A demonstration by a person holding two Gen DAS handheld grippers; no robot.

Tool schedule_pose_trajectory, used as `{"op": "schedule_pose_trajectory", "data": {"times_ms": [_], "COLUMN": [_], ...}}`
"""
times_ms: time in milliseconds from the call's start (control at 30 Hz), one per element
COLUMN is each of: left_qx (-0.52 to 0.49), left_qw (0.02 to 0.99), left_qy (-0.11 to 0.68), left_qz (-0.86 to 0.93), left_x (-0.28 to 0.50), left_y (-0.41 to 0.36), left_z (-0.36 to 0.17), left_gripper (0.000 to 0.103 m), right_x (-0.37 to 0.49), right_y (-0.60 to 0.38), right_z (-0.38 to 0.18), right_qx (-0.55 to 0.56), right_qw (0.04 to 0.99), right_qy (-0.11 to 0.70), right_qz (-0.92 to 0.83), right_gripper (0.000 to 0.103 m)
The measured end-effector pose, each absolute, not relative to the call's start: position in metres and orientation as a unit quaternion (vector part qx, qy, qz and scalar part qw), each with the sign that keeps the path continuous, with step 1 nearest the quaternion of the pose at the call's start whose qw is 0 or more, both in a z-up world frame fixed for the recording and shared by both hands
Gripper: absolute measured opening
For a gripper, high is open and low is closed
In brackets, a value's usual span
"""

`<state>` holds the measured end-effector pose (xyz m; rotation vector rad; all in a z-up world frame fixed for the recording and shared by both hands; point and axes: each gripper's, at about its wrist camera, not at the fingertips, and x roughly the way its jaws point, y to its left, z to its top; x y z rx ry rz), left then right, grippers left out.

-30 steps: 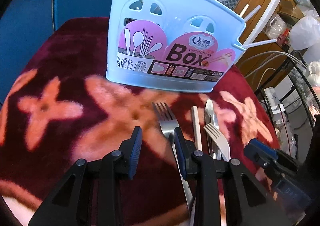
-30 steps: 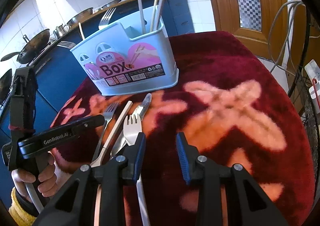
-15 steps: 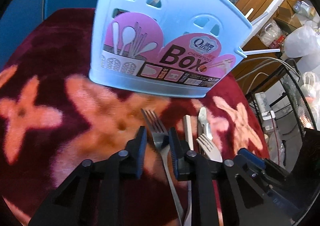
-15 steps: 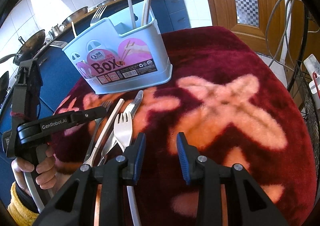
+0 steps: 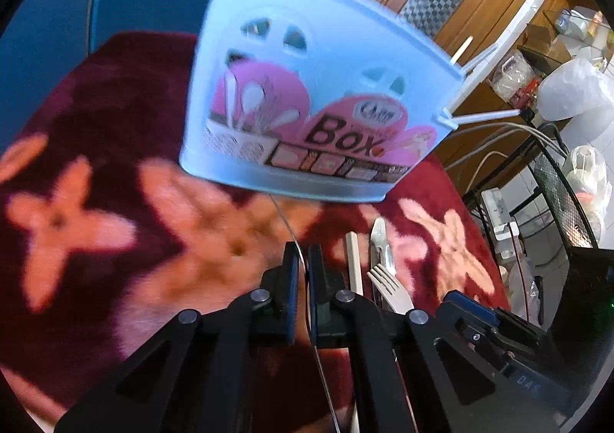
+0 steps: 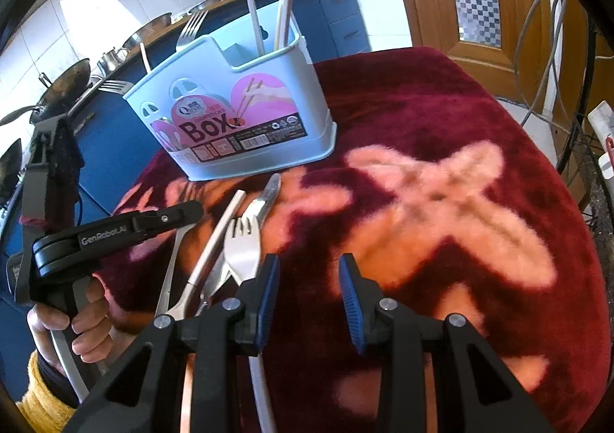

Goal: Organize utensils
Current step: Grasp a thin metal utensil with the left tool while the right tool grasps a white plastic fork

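While the left gripper (image 5: 303, 272) clamps a metal fork, lines run left to right:
Left gripper: jaws pinched on the fork (image 5: 295, 237), which shows edge-on as a thin line between the blue pads, tines toward the box.
Fork: handle runs back under the gripper over the red cloth (image 5: 96, 126).
Box (image 5: 307, 88): blue plastic, upright on the cloth beyond the fork, chopsticks and forks standing inside.
Loose pieces: chopstick (image 6: 218, 241), knife (image 6: 264, 199), pale fork (image 6: 241, 252) lying side by side between the grippers.
Right gripper (image 6: 307, 287): jaws apart, nothing held, just beside the pale fork.
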<state>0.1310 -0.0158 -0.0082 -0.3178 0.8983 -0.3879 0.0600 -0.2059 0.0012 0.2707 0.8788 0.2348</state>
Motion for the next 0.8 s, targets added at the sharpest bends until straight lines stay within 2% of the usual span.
{"op": "schedule_pose_trajectory", "data": {"times_ms": [233, 633, 800], "left_qx": [-0.164, -0.172, -0.169], "left_qw": [0.889, 0.894, 0.897], "left_qy": [0.394, 0.38, 0.376], "left_qz": [-0.167, -0.163, -0.162], "left_x": [0.113, 0.102, 0.098], "left_y": [0.009, 0.028, 0.029], "left_z": [0.013, 0.021, 0.024], "left_gripper": [0.002, 0.002, 0.002], "right_x": [0.069, 0.092, 0.098], "right_y": [-0.194, -0.171, -0.162], "right_z": [0.0, -0.004, -0.002], "right_qx": [0.133, 0.091, 0.059], "right_qw": [0.878, 0.857, 0.857], "right_qy": [0.435, 0.471, 0.482], "right_qz": [0.151, 0.189, 0.173], "right_gripper": [0.035, 0.036, 0.009]}}
